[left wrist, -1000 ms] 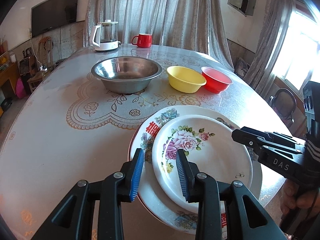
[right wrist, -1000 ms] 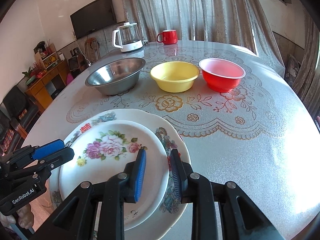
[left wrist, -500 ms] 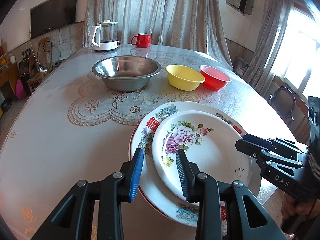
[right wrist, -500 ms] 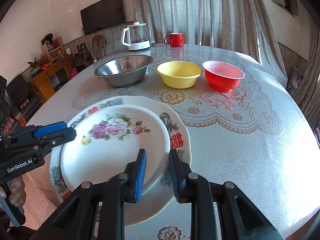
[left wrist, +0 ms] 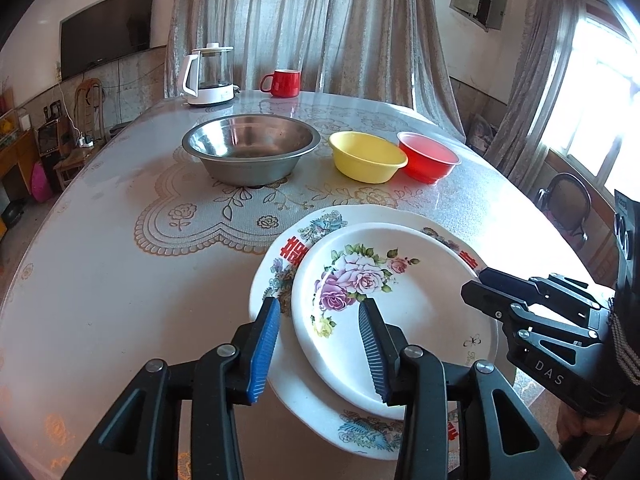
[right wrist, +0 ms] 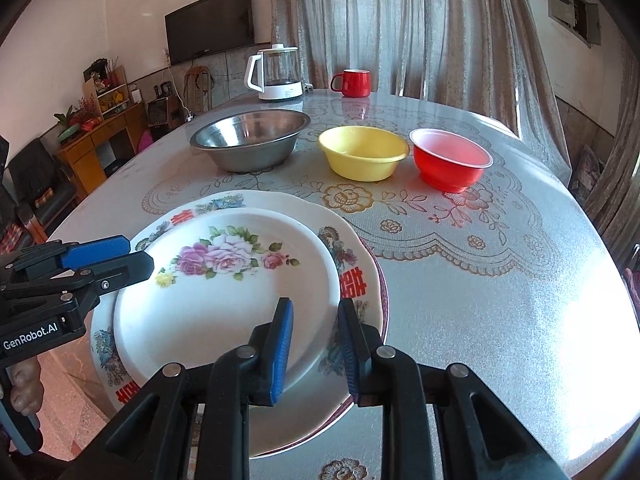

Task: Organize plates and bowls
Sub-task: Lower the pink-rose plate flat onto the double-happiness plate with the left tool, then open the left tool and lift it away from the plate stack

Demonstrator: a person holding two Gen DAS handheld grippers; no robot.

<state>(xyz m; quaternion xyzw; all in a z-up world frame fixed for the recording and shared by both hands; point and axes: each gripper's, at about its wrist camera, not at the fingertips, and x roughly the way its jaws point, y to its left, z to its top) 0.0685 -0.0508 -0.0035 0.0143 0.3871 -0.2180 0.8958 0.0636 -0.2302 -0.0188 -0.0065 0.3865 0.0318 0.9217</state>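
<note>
Left claw (left wrist: 320,332): spread, straddling the near-left rim of the small plate (left wrist: 400,308), nothing pinched. Right claw (right wrist: 314,334): spread more narrowly, straddling the near-right rim of the same plate, blue pads (right wrist: 280,344) clear of the rim on either side as far as can be told. Small plate, white with pink and purple roses: stacked on the large plate (left wrist: 288,248), set toward that plate's near side. Large plate, scalloped rim with red characters: at the near edge of the desk (left wrist: 100,280), partly overhanging it. Steel bowl (left wrist: 250,152), yellow bowl (left wrist: 366,156), red bowl (left wrist: 428,156): in a row across the middle of the desk, left to right, on the lace-patterned cover; yellow and red close together, contact not discernible; steel apart from them. Kettle (left wrist: 208,76) and red mug (left wrist: 282,82): at the far edge of the desk, near the curtains (left wrist: 320,20). Each claw visible from the other's view, at opposite sides of the plates.
</note>
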